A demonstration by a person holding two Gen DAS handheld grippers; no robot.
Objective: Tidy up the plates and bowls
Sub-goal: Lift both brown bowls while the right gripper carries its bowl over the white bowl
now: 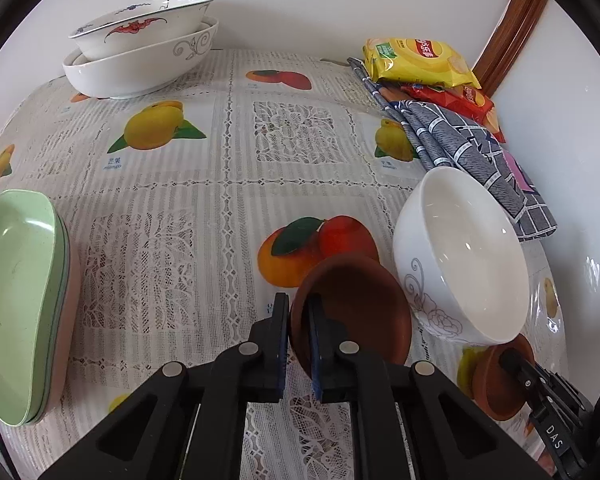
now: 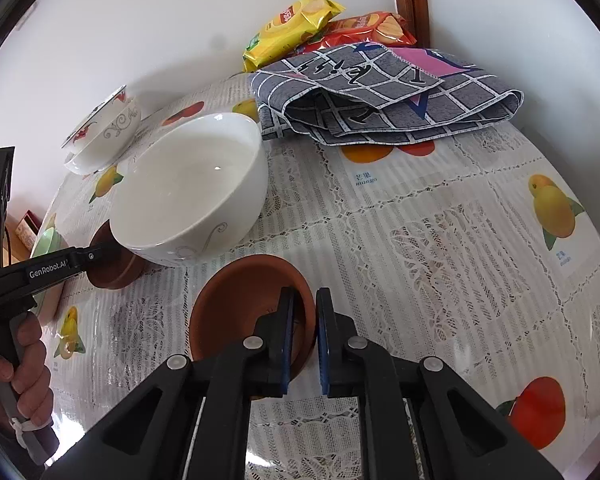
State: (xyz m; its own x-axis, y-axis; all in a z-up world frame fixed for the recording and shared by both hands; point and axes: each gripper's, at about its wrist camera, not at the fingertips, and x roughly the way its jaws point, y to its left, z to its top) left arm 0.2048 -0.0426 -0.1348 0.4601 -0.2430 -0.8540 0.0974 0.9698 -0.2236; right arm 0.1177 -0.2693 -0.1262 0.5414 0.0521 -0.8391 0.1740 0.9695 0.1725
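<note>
The left gripper point(image 1: 299, 312) has its fingers clamped on the rim of a brown saucer point(image 1: 364, 312) just beside the white bowl point(image 1: 460, 256). The right gripper point(image 2: 305, 308) pinches a second brown saucer point(image 2: 244, 296), nearer than that bowl. Only the left view shows the green plates point(image 1: 16, 300), cut off at the edge. Beyond the bowl stand stacked bowls point(image 1: 140, 52).

In the left wrist view, the middle of the table point(image 1: 228, 184) lies bare and open to passage. Stacked white bowls point(image 1: 140, 52) block the upper left, green plates point(image 1: 20, 300) the left edge. At right a big white bowl point(image 1: 460, 256) stands just beside two brown saucers point(image 1: 360, 308), with a folded cloth point(image 1: 472, 148) and snack bags point(image 1: 416, 60) behind.
</note>
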